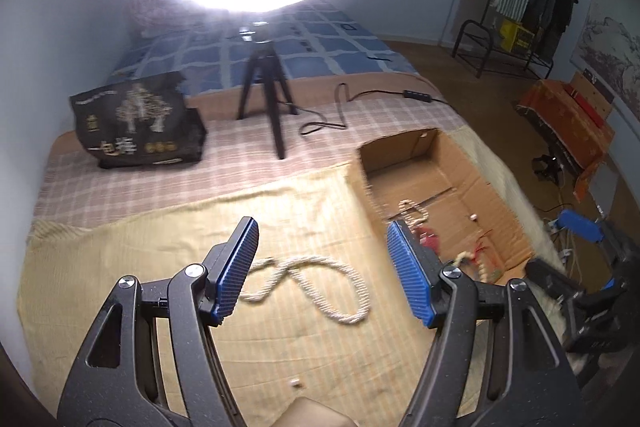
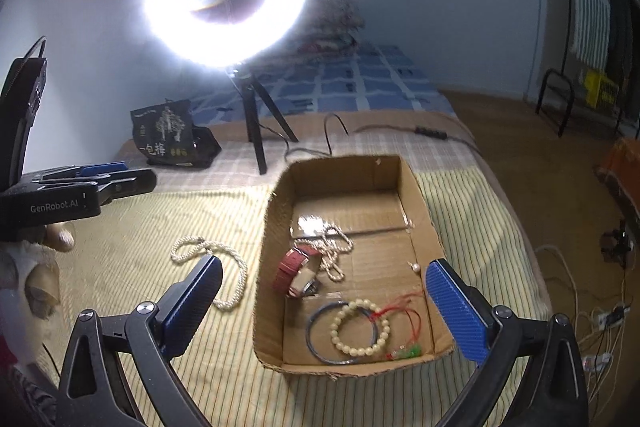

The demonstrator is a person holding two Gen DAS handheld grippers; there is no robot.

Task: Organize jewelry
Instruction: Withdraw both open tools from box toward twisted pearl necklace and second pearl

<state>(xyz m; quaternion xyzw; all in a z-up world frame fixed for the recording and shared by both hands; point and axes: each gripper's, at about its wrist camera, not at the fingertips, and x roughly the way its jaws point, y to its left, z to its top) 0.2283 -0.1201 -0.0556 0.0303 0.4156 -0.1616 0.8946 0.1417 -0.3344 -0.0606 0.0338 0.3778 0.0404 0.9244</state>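
A cream pearl necklace [image 1: 320,281] [image 2: 236,267] lies looped on the striped yellow cloth, left of a shallow cardboard box [image 1: 436,163] [image 2: 276,195]. My left gripper [image 1: 322,273] hovers open above the necklace with nothing between its blue pads. My right gripper [image 2: 326,301] is open over the box's near half, holding nothing. Inside the box lie a red-strap watch [image 2: 294,269], a second pearl strand [image 2: 334,251], a cream bead bracelet [image 2: 362,327], a thin blue bangle [image 2: 316,331], a red cord [image 2: 404,315] and a small pearl earring [image 2: 416,268].
A glaring ring light on a black tripod [image 1: 266,99] [image 2: 256,131] stands behind the box, its cable [image 1: 340,107] trailing across the bed. A black printed bag [image 1: 136,123] [image 2: 172,135] sits at the back left. A tiny white bead [image 1: 296,383] lies on the cloth near me.
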